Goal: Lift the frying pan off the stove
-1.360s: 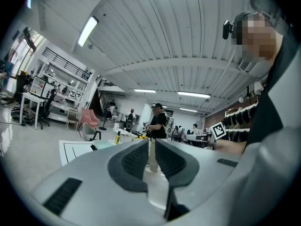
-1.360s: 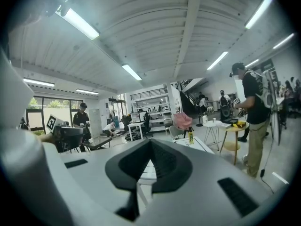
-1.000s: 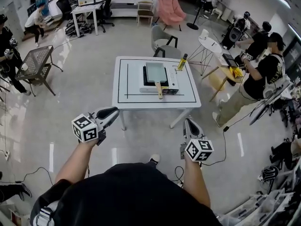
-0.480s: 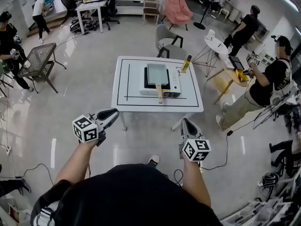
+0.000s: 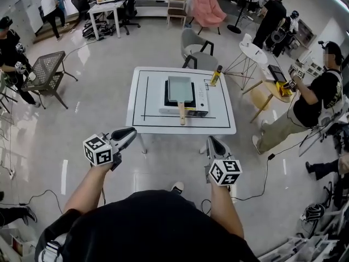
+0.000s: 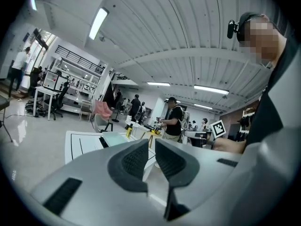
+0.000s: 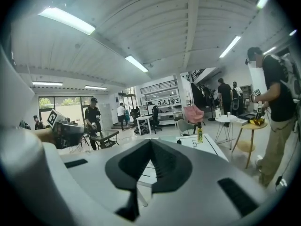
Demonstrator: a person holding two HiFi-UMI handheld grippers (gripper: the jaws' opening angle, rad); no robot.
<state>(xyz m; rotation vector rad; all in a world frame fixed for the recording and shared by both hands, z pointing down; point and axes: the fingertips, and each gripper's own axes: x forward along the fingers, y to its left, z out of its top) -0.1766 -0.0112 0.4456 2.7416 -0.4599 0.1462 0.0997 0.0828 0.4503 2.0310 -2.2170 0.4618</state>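
Observation:
A rectangular pale-green frying pan (image 5: 180,88) with a wooden handle (image 5: 182,113) rests on a portable stove (image 5: 199,99) in the middle of the white table (image 5: 144,119). Both grippers hang well short of the table's near edge, over the floor. My left gripper (image 5: 130,133) is shut and holds nothing. My right gripper (image 5: 212,144) is also shut and empty. In the left gripper view the left gripper (image 6: 151,143) points towards the pan (image 6: 114,138). In the right gripper view the closed right gripper (image 7: 150,143) covers the stove, with the table (image 7: 207,145) beyond.
A yellow bottle (image 5: 214,75) stands at the table's far right. Behind the table is a grey chair (image 5: 195,49). A round side table (image 5: 255,52), a wooden stool (image 5: 263,97) and a person (image 5: 311,100) are at the right. A black mesh table (image 5: 46,70) stands at the left.
The table sits slightly nearer and more centred in the head view. Both grippers stay shut, and the right one has drifted a little left. People in the background have walked.

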